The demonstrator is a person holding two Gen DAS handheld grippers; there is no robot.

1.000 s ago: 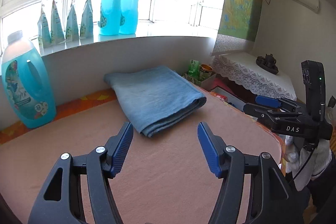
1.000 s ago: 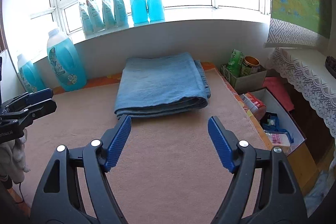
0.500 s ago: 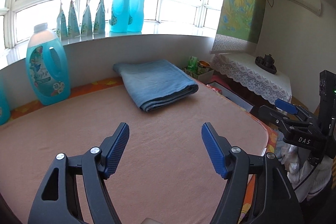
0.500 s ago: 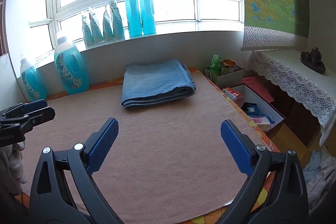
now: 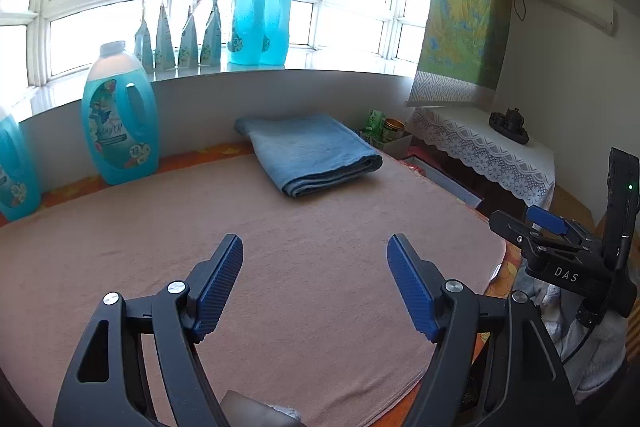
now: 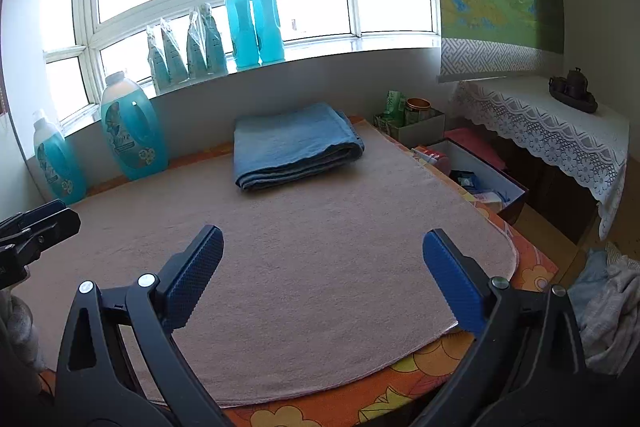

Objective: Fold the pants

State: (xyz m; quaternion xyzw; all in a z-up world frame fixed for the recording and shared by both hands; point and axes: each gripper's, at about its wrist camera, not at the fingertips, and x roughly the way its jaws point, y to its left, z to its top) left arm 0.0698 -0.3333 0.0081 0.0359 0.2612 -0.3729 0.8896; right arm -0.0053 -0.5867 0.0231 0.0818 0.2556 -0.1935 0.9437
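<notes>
The blue pants (image 5: 308,155) lie folded into a neat rectangle at the far side of the tan-covered table (image 5: 280,299), close under the window sill; the right wrist view shows the pants (image 6: 296,147) the same way. My left gripper (image 5: 314,243) hovers over the near half of the table, well short of the pants, its jaws opening with nothing between them. My right gripper (image 6: 324,233) stands wide open and empty over the table's near edge. Each gripper shows at the rim of the other's view: the right gripper (image 5: 520,223) and the left gripper (image 6: 44,219).
Large blue detergent bottles (image 5: 120,131) stand at the table's back left; more bottles (image 6: 256,23) and pouches sit on the sill. Open boxes (image 6: 480,171) of small items and a lace-covered side table (image 6: 552,123) lie to the right. Crumpled light cloth (image 6: 608,299) lies off the near right corner.
Both grippers have pulled back from the folded pants toward the table's near edge. The right jaws have spread much wider and the left jaws a little wider.
</notes>
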